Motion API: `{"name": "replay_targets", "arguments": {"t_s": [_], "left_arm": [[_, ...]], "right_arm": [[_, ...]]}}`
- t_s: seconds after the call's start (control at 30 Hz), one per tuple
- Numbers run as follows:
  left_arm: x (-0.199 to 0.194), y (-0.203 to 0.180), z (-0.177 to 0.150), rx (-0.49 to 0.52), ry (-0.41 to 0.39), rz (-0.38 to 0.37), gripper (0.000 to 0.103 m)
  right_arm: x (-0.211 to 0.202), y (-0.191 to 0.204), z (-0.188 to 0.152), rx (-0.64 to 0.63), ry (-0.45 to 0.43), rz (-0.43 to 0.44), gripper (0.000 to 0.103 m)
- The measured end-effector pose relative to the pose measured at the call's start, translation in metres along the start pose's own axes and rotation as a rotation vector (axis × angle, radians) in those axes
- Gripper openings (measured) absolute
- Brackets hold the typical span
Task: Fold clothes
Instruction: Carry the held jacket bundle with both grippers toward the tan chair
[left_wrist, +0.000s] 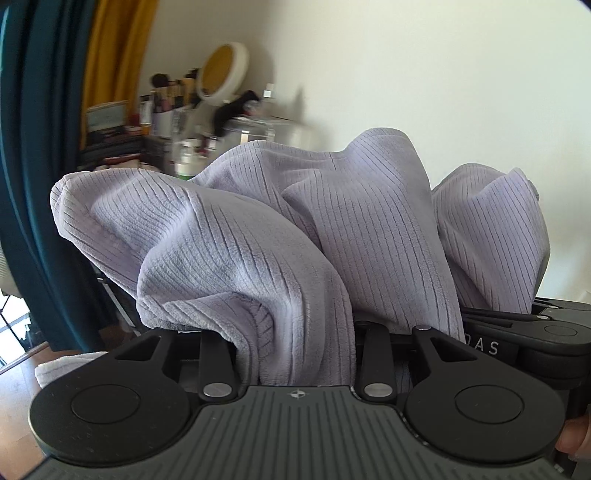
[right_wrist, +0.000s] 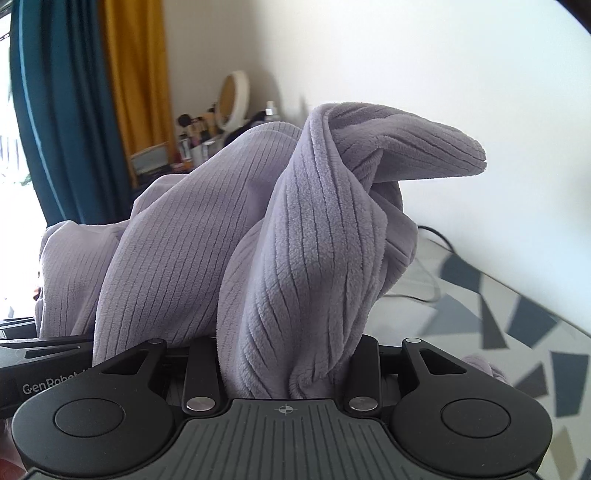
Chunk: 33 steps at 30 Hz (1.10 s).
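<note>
A lilac ribbed garment is held up, bunched. Left of its middle it is clamped in the left gripper jaws; to the right it is clamped in the right gripper jaws, above a patterned bed.

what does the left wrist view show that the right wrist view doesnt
Only the left wrist view: a wooden floor and a white folded cloth at lower left. Only the right wrist view: a grey-and-white geometric patterned surface with a dark cable. Both: the ribbed lilac fleece garment bunched in the grippers, a round white-framed mirror, teal and mustard curtains.
</note>
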<state>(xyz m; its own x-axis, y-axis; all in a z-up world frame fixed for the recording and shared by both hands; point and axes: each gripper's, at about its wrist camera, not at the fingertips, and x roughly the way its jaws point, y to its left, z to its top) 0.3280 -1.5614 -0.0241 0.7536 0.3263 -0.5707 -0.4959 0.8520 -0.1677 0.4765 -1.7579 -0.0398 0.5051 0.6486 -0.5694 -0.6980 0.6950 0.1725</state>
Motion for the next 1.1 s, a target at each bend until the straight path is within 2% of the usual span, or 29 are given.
{"name": "replay_targets", "arguments": {"t_s": [0.33, 0.57, 0.93, 1.1], "left_arm": [[0.023, 0.181, 0.061, -0.088, 0.026, 0.118, 0.035], [0.019, 0.287, 0.078, -0.160, 0.051, 0.245, 0.035], [0.041, 0.448, 0.107, -0.292, 0.036, 0.436, 0.035], [0.055, 0.516, 0.129, -0.358, 0.030, 0.519, 0.035]], "right_arm": [[0.114, 0.183, 0.047, -0.102, 0.049, 0.109, 0.035], [0.192, 0.298, 0.066, -0.147, 0.120, 0.238, 0.035], [0.322, 0.457, 0.088, -0.260, 0.208, 0.427, 0.035], [0.386, 0.522, 0.116, -0.289, 0.239, 0.513, 0.035]]}}
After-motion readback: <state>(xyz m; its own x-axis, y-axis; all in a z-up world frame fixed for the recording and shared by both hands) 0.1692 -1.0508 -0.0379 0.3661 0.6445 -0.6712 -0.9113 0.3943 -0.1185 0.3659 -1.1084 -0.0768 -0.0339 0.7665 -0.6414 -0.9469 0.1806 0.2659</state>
